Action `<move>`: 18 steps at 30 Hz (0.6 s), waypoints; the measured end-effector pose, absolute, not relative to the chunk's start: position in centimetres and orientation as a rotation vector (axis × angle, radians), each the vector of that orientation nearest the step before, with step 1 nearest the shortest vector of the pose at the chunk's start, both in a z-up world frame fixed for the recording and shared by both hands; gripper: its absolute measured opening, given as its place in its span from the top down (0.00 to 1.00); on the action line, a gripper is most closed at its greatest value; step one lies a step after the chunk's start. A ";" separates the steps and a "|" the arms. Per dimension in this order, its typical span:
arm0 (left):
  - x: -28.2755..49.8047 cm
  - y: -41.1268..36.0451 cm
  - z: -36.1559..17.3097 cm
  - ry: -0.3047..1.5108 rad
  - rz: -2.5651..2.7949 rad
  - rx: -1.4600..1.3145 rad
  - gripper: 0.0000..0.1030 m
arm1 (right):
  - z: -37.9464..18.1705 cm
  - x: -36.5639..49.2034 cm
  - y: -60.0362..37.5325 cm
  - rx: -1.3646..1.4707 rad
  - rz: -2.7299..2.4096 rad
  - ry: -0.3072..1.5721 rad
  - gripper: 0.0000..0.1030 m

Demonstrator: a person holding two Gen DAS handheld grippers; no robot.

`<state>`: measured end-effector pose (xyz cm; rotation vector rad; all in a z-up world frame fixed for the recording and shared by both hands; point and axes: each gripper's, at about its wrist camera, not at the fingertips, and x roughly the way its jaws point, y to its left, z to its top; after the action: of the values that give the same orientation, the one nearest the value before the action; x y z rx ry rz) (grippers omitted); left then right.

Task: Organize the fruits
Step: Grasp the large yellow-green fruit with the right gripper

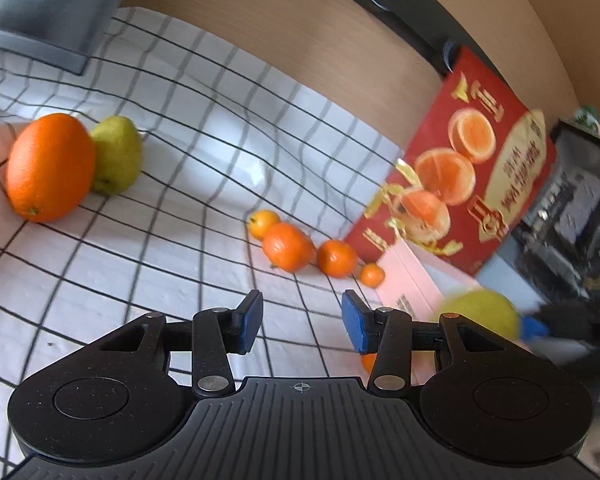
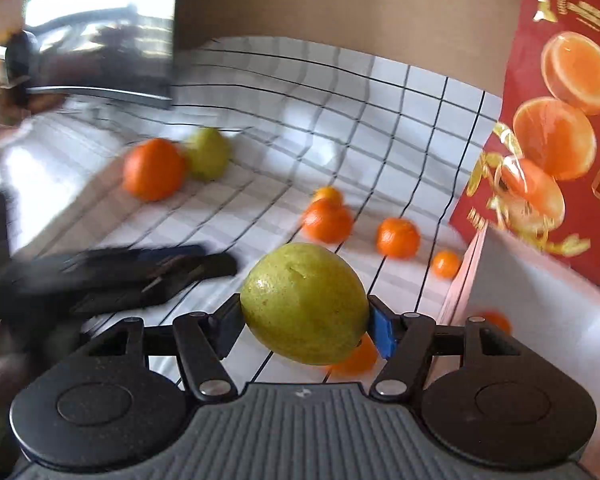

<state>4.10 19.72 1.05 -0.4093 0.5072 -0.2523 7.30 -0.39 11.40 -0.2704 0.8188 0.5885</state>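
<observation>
My right gripper (image 2: 305,330) is shut on a yellow-green pear (image 2: 304,304), its pads pressing on both sides, just left of the open box. The same pear (image 1: 480,314) shows blurred at the lower right of the left wrist view. My left gripper (image 1: 302,322) is open and empty above the checked cloth (image 1: 180,260). It appears as a dark blur (image 2: 140,272) in the right wrist view. A big orange (image 1: 50,168) touches a second green pear (image 1: 118,154) at the far left. Several small oranges (image 1: 288,246) lie in a row towards the box.
A box with white walls (image 2: 540,312) and a raised red lid (image 2: 560,140) printed with oranges stands at the right. Small oranges (image 2: 496,320) lie inside it. A dark shiny appliance (image 1: 40,12) stands at the back left. A wooden wall (image 1: 300,40) bounds the rear.
</observation>
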 end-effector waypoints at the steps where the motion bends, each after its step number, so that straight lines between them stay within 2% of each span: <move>1: 4.2 19.2 1.0 0.515 -0.268 -0.389 0.53 | 11.5 6.1 -1.4 -0.257 0.602 0.819 0.38; 9: 4.3 14.6 0.5 0.573 -0.353 -0.298 0.53 | 9.2 -1.6 -9.7 -0.297 0.541 0.768 0.38; 18: 4.7 9.9 -0.1 0.609 -0.291 -0.097 0.53 | 6.1 -0.9 -15.0 -0.232 0.403 0.797 0.37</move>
<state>4.75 9.90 -0.09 -0.0972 0.6092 -0.2913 -0.93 -14.96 6.10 -0.2317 0.7971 0.4034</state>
